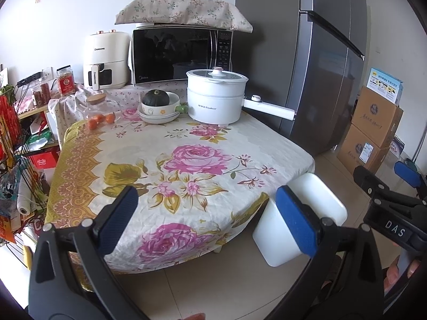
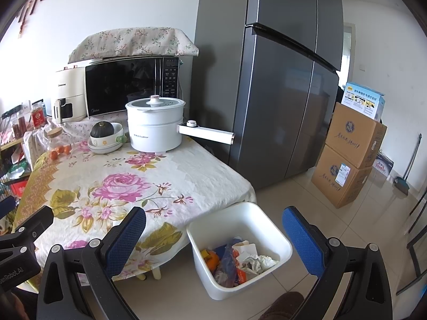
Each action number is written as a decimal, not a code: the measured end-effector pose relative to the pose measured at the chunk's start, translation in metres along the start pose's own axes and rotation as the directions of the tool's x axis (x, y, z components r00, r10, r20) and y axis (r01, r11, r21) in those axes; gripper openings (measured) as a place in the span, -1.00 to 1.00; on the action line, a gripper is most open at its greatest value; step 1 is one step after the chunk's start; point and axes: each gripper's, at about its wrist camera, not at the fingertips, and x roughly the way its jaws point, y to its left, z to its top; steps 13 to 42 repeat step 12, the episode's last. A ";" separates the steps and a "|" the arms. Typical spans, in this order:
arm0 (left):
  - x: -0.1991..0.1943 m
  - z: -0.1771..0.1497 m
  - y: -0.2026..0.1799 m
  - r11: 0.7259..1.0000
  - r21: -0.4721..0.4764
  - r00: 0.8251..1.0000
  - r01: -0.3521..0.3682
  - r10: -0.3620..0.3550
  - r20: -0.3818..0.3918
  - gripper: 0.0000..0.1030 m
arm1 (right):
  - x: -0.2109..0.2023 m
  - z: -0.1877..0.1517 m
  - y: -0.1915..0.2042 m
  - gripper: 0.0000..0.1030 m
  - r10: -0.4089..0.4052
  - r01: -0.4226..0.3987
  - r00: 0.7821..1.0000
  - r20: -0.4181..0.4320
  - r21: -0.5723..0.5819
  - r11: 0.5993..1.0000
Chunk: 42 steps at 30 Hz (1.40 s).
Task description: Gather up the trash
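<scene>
A white trash bin (image 2: 277, 240) stands on the floor at the table's near right corner. It holds crumpled paper, wrappers and orange peel (image 2: 237, 258). In the left wrist view only the bin's outside (image 1: 320, 194) shows. My left gripper (image 1: 210, 218) is open and empty, above the near edge of the flowered tablecloth (image 1: 173, 160). My right gripper (image 2: 216, 240) is open and empty, over the bin and the table corner. I see no loose trash on the cloth.
At the table's far end stand a white electric pot (image 1: 216, 98) with a long handle, stacked bowls with a squash (image 1: 157, 106), a glass jar with oranges (image 1: 100, 114), a microwave (image 1: 181, 53) and an air fryer. A grey fridge (image 2: 280, 93) and cardboard boxes (image 2: 349, 157) stand right.
</scene>
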 end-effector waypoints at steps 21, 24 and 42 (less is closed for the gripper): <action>-0.004 0.005 0.031 1.000 -0.019 1.000 -0.015 0.015 -0.016 0.99 | 0.025 -0.031 0.012 1.00 0.100 -0.114 0.980 -0.173 -0.071 0.991; -0.004 0.005 0.031 1.000 -0.019 1.000 -0.015 0.015 -0.016 0.99 | 0.025 -0.031 0.012 1.00 0.100 -0.114 0.980 -0.173 -0.071 0.991; -0.004 0.005 0.031 1.000 -0.019 1.000 -0.015 0.015 -0.016 0.99 | 0.025 -0.031 0.012 1.00 0.100 -0.114 0.980 -0.173 -0.071 0.991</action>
